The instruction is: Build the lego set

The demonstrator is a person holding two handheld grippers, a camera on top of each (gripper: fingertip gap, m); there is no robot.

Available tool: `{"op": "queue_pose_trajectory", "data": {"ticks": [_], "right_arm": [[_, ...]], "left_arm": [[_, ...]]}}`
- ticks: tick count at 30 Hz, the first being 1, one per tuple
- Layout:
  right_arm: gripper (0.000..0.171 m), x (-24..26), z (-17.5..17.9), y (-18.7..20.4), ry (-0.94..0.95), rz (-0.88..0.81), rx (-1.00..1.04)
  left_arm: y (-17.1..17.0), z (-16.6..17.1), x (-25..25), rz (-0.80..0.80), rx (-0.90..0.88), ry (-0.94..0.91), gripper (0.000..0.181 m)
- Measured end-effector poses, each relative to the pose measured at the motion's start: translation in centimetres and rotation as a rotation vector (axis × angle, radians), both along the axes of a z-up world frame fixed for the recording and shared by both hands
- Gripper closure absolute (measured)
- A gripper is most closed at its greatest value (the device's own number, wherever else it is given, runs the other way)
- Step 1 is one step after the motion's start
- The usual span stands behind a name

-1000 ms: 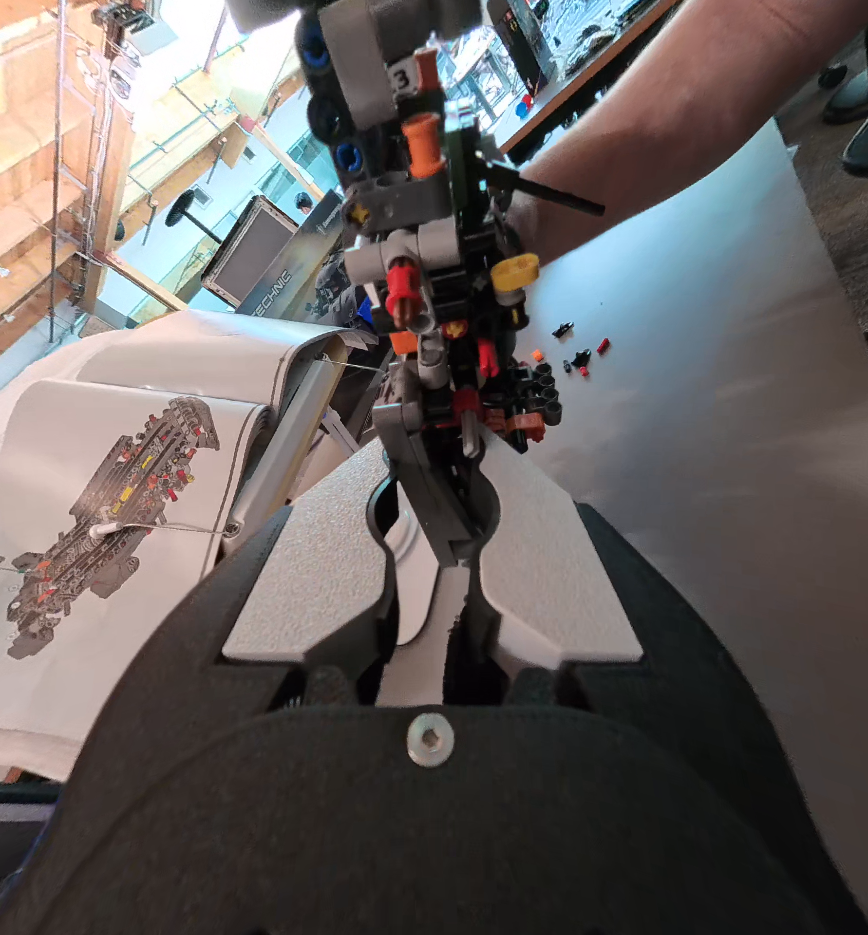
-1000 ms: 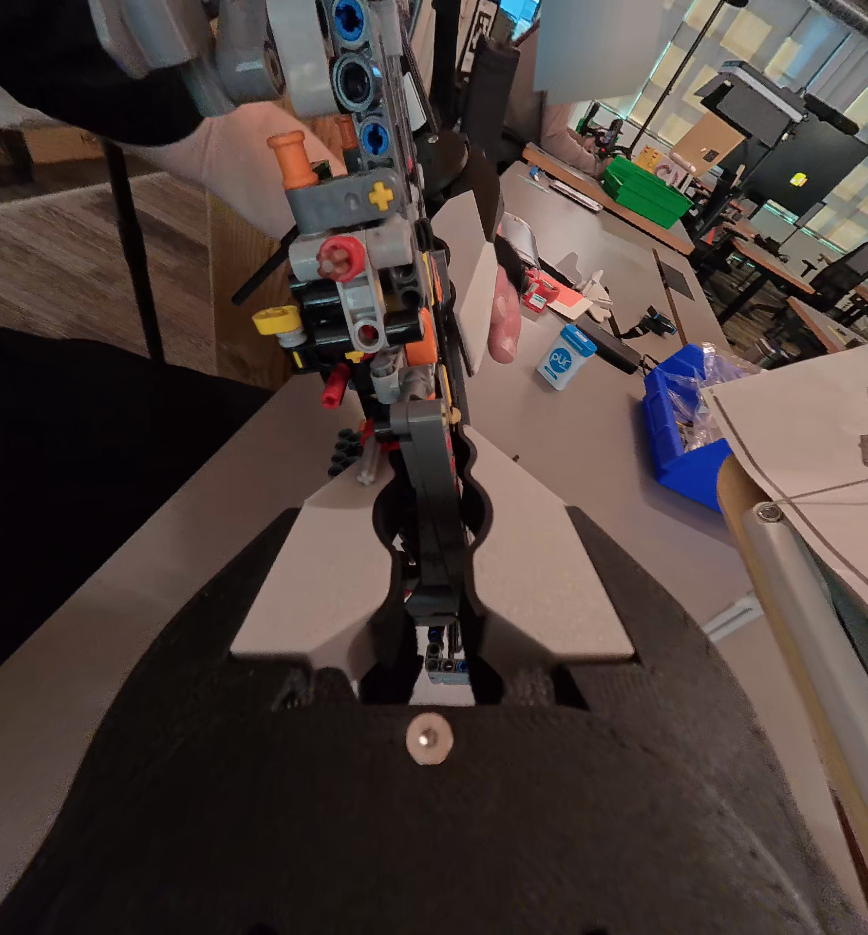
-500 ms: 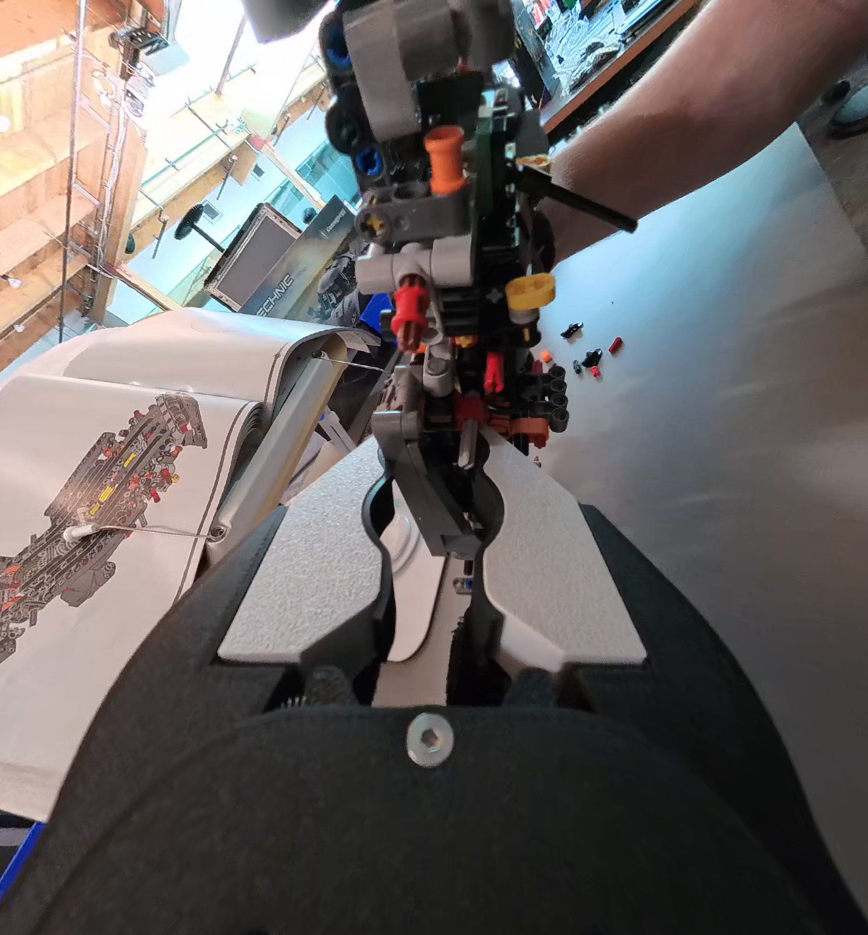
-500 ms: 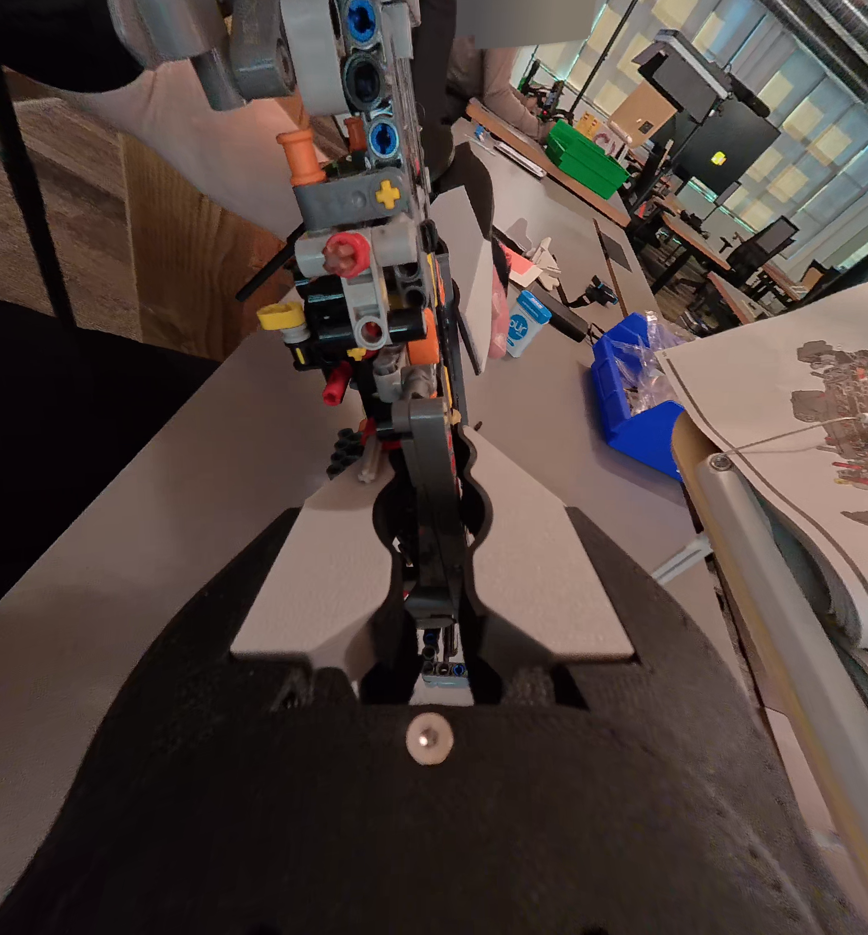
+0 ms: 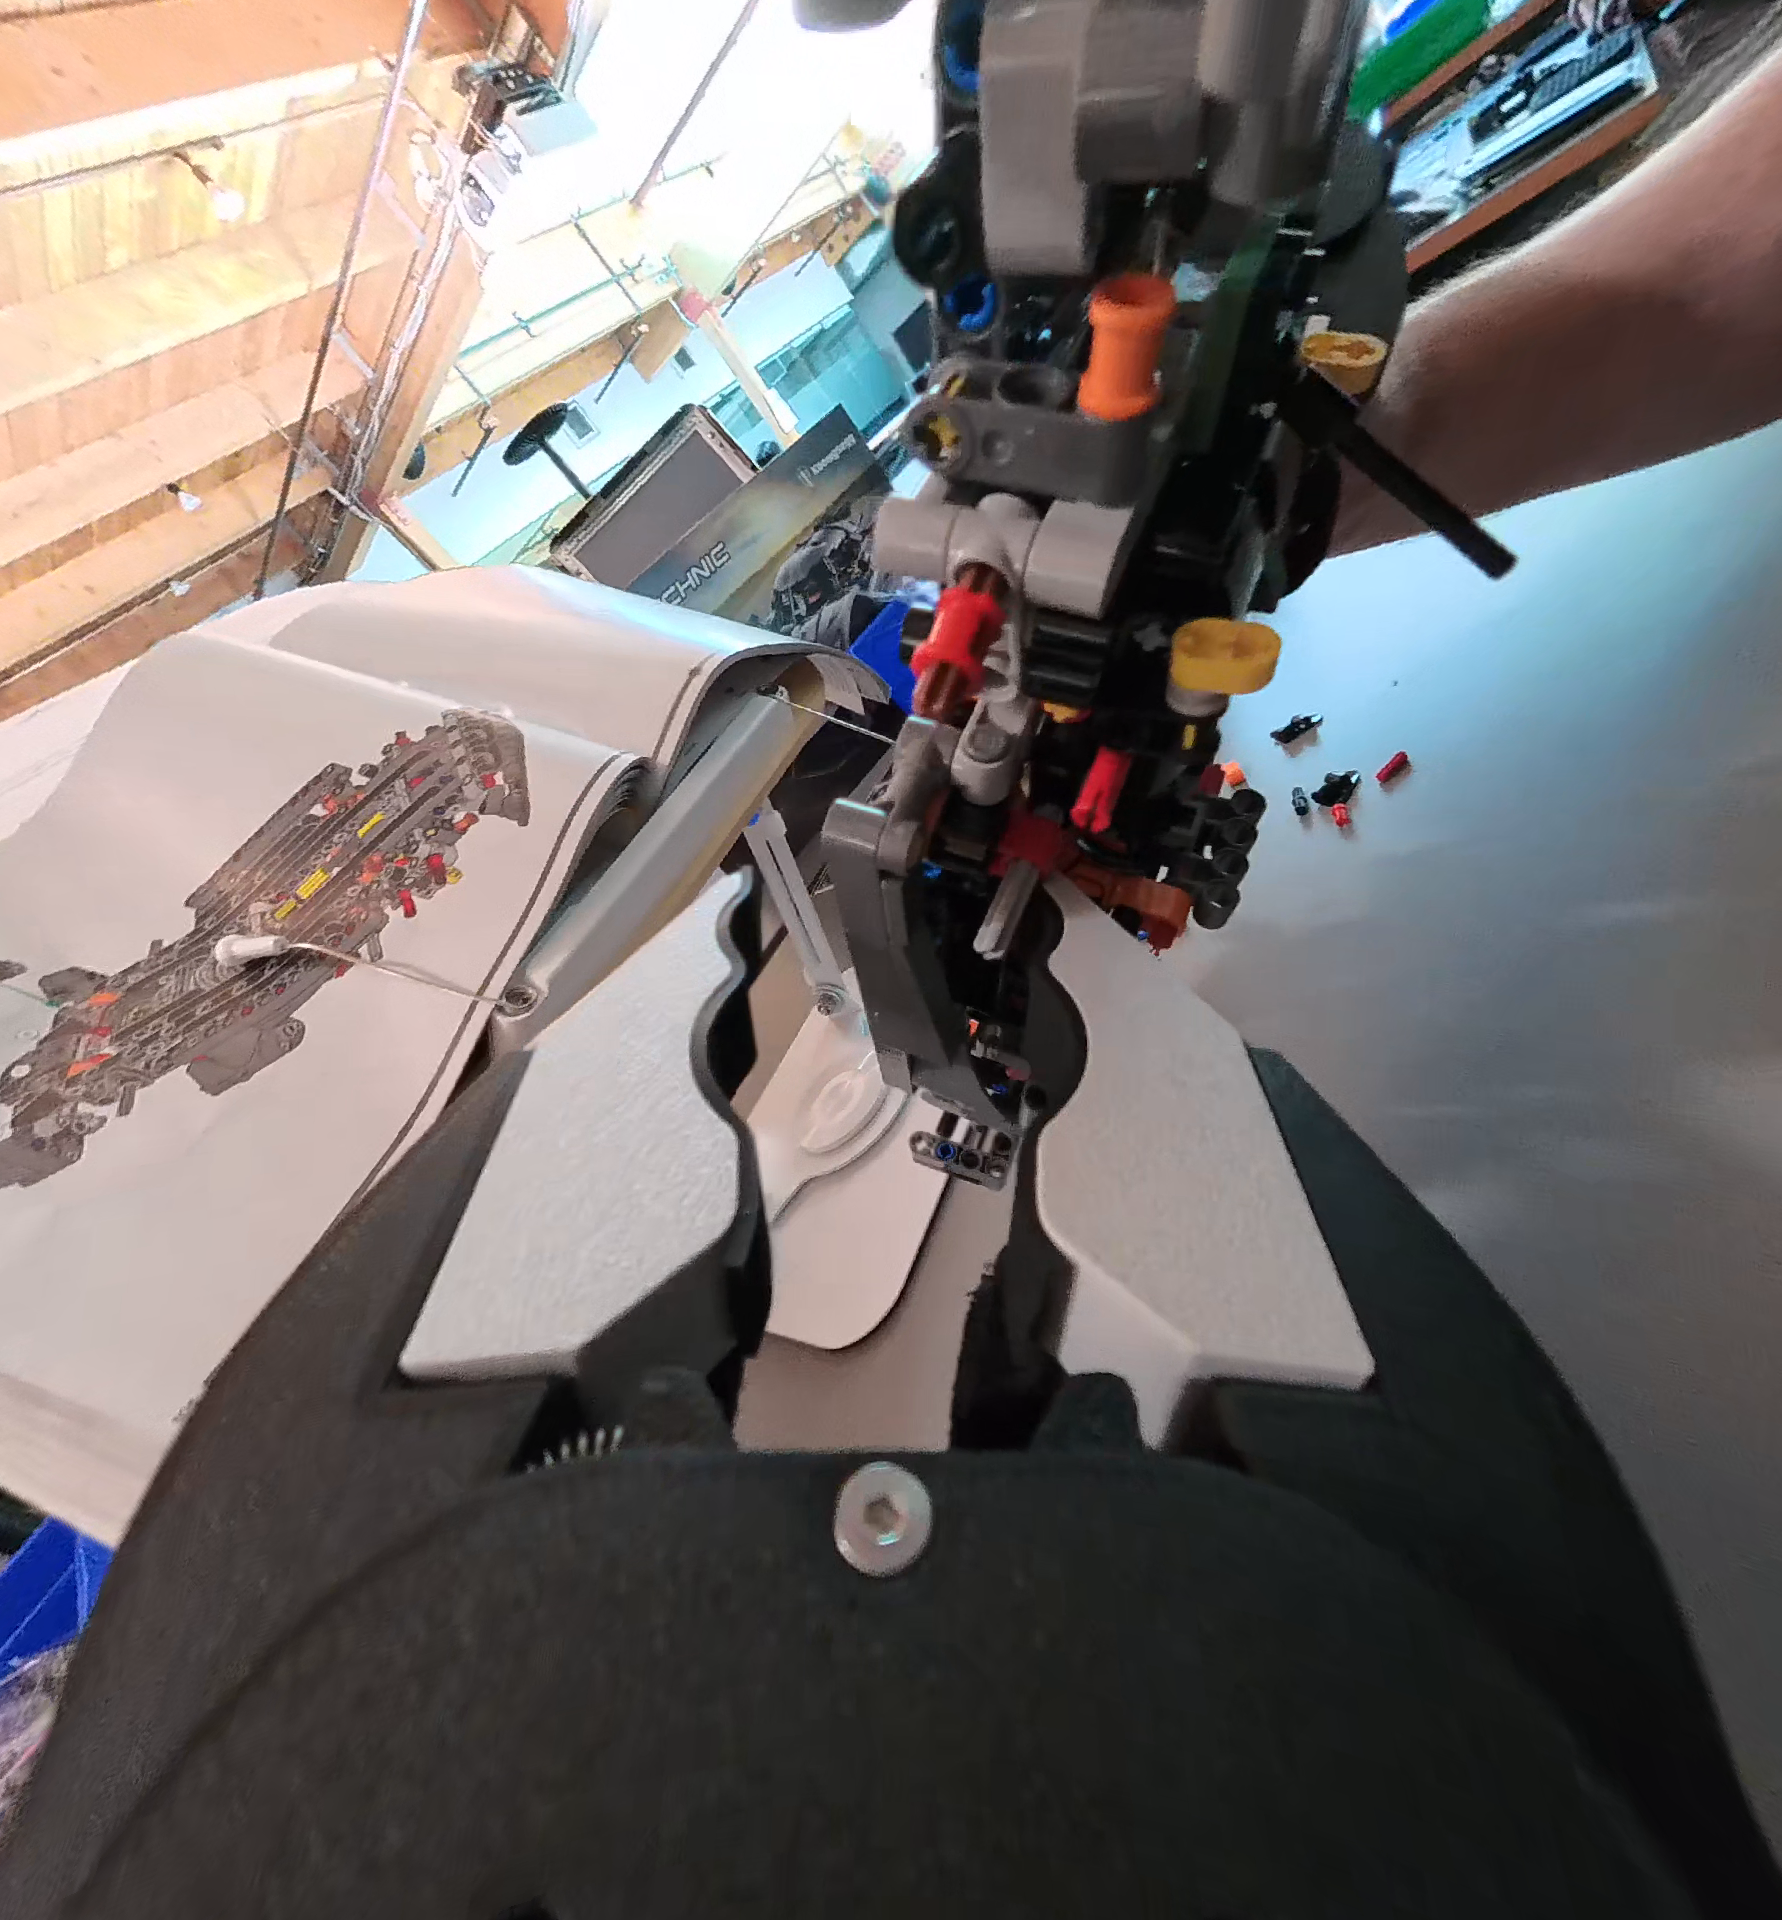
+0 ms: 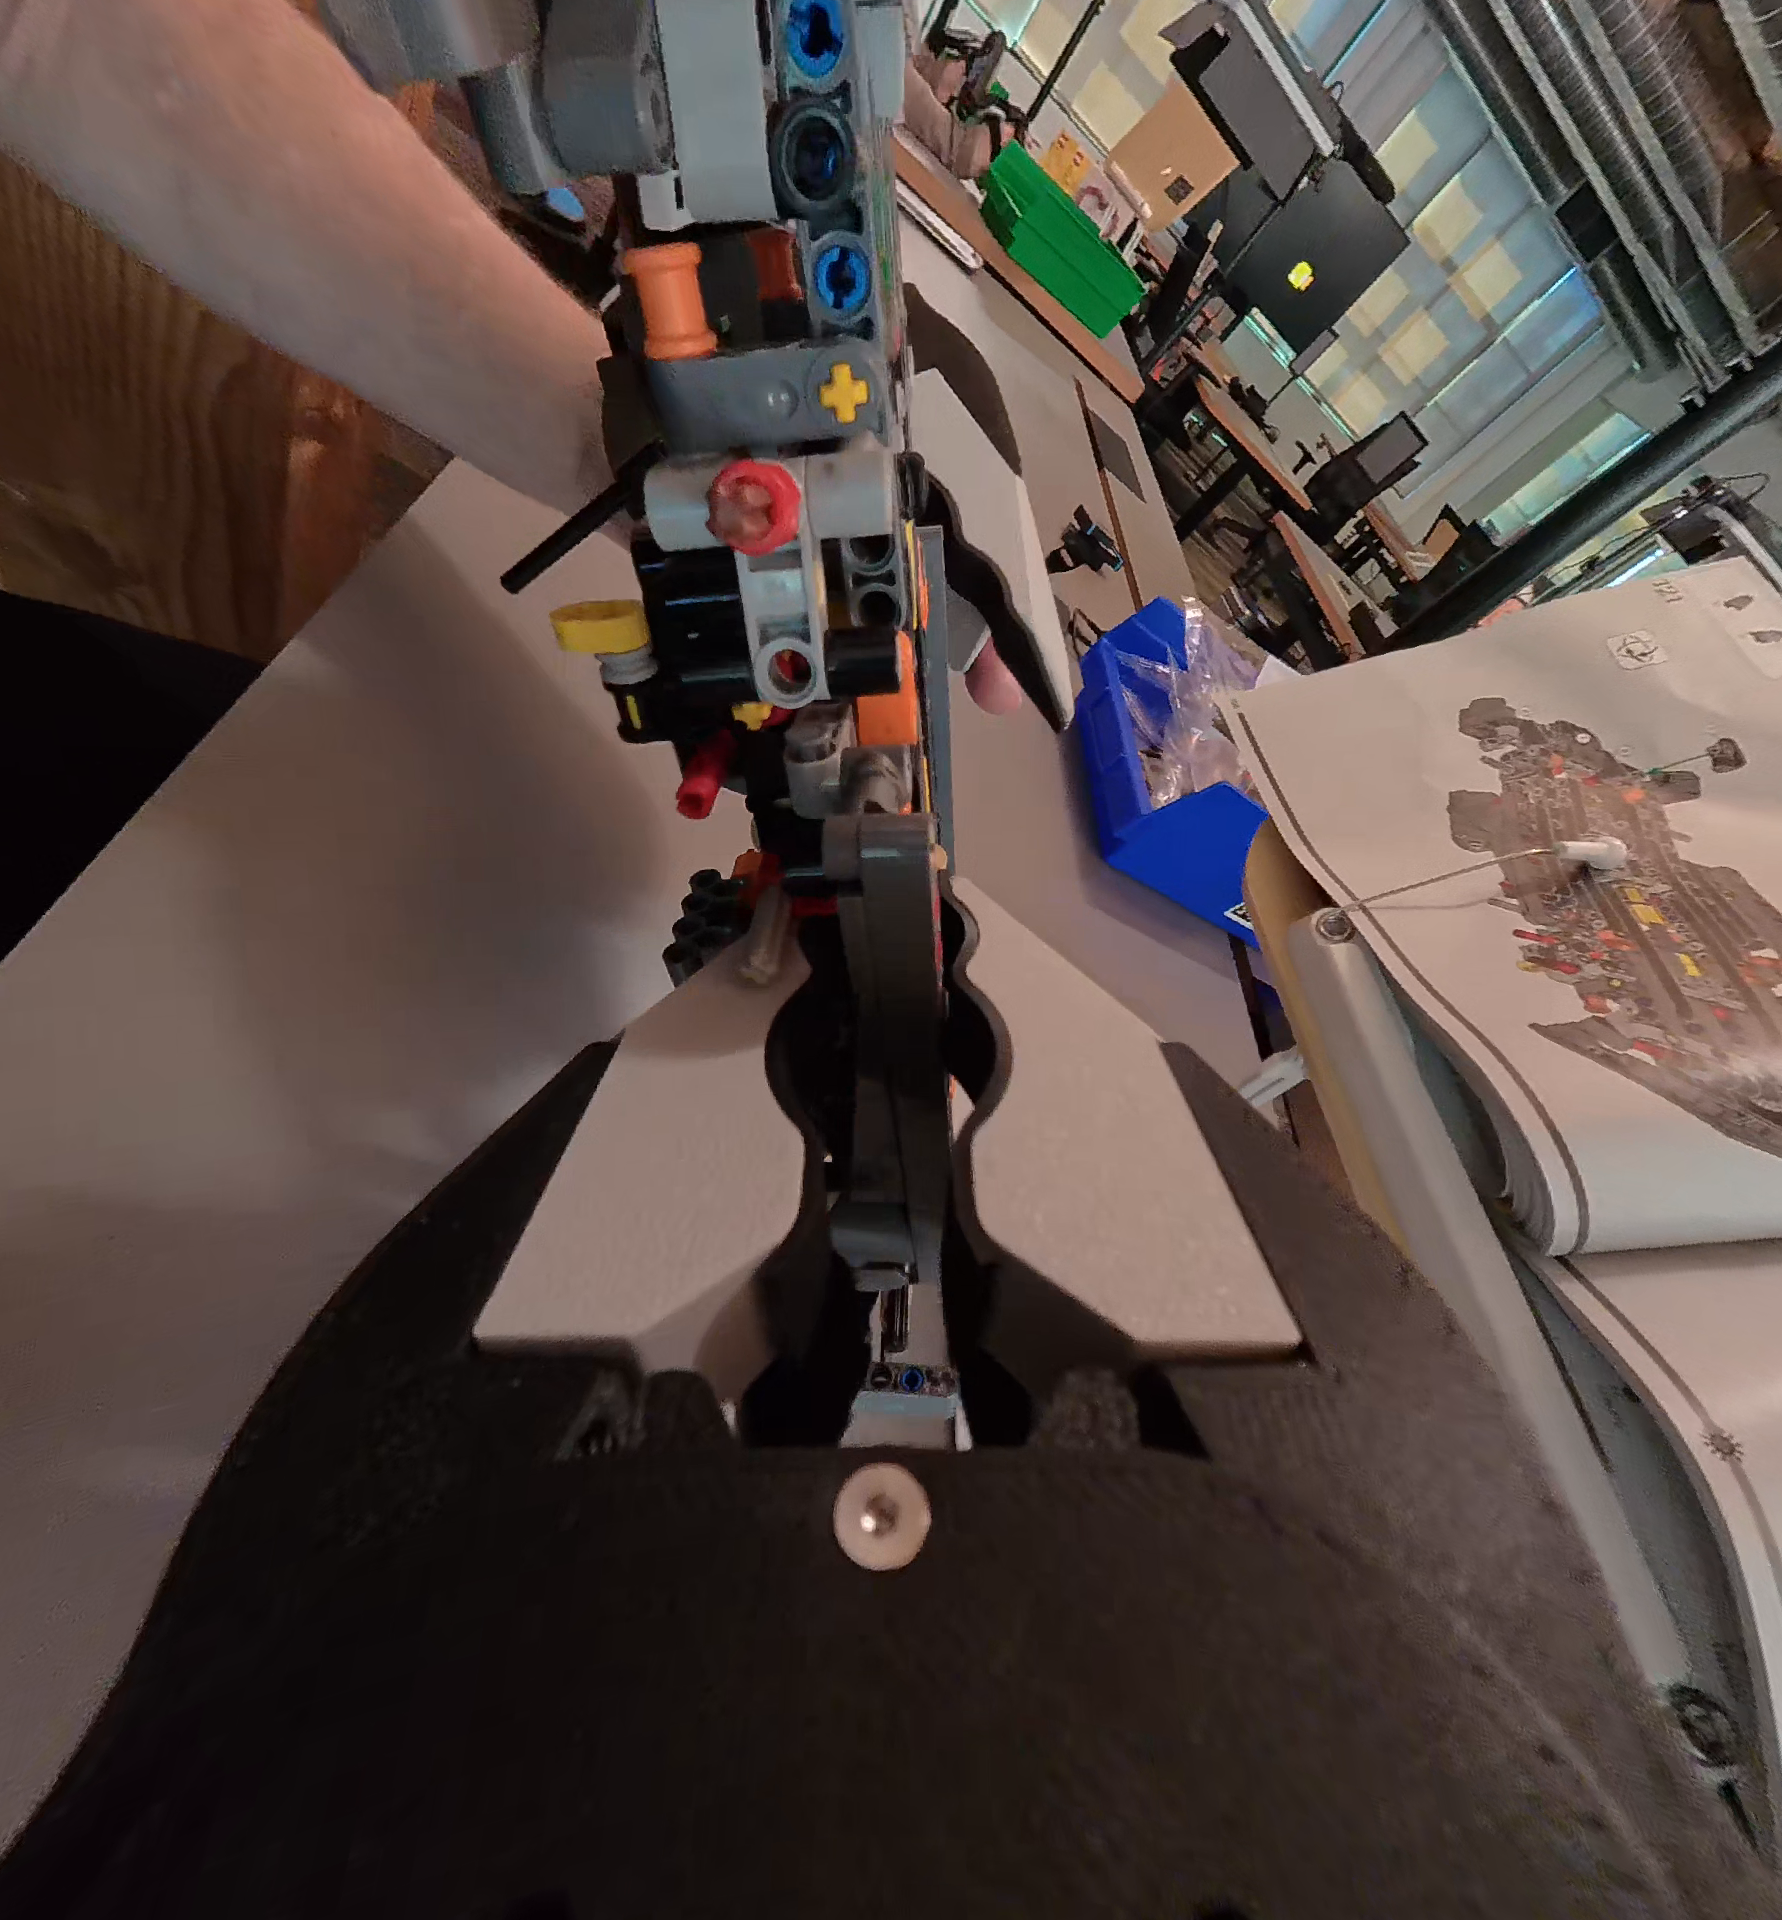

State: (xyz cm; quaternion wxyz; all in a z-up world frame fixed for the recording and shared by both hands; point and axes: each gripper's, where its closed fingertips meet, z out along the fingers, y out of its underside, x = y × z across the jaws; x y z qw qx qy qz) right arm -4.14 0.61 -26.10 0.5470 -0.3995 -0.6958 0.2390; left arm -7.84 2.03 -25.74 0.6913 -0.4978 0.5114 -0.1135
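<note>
We hold the tall, half-built Lego assembly of grey, black, orange and red plastic beams and pins [image 5: 1084, 582] upright in the air above the pale grey surface [image 5: 1541, 987], between both tools. The right gripper [image 6: 882, 1049] is clamped on its dark grey curved beam [image 6: 887, 1039] at the lower end. The left gripper [image 5: 897, 997] has its fingers parted, the same beam lying in the gap against one side; we cannot tell whether it grips.

We judge the assembly stiff but top-heavy, held by friction pins that can pop under twisting. Its smooth plastic is likely slippery, so we would hold flat beam faces low down, not the protruding orange pin [image 5: 1126, 332] or thin black axle [image 5: 1417, 488]. A bare forearm [image 5: 1614, 270] reaches behind it. The open instruction booklet [image 5: 243, 883] lies beside it, with small loose pieces [image 5: 1334, 779] beyond.
</note>
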Motion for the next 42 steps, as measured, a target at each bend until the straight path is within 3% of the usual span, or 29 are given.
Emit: {"op": "queue_pose_trajectory", "data": {"ticks": [1,7,14,28,35,42], "right_arm": [[0.158,-0.1,0.0,0.0,0.002,-0.004,0.007],[0.159,-0.1,0.0,-0.1,0.026,0.005,-0.076],[0.158,-0.1,0.8,0.6,0.104,0.028,-0.283],[0.158,-0.1,1.9,1.3,0.182,0.037,-0.430],[0.158,0.0,2.3,2.1,0.174,-0.008,-0.346],[0.158,-0.6,2.3,1.8,0.109,-0.072,-0.117]], "left_arm": [[0.1,0.1,-0.1,0.009,0.002,-0.011,0.131],[0.1,0.3,-0.3,0.029,0.025,-0.033,0.126],[0.2,1.0,0.0,-0.020,-0.048,-0.092,0.137],[-0.5,0.4,0.4,-0.365,-0.518,-0.223,0.117],[0.4,0.9,-2.4,-0.365,-0.603,-0.305,0.113],[-0.8,2.6,-6.0,-0.272,-0.617,-0.426,0.116]]}}
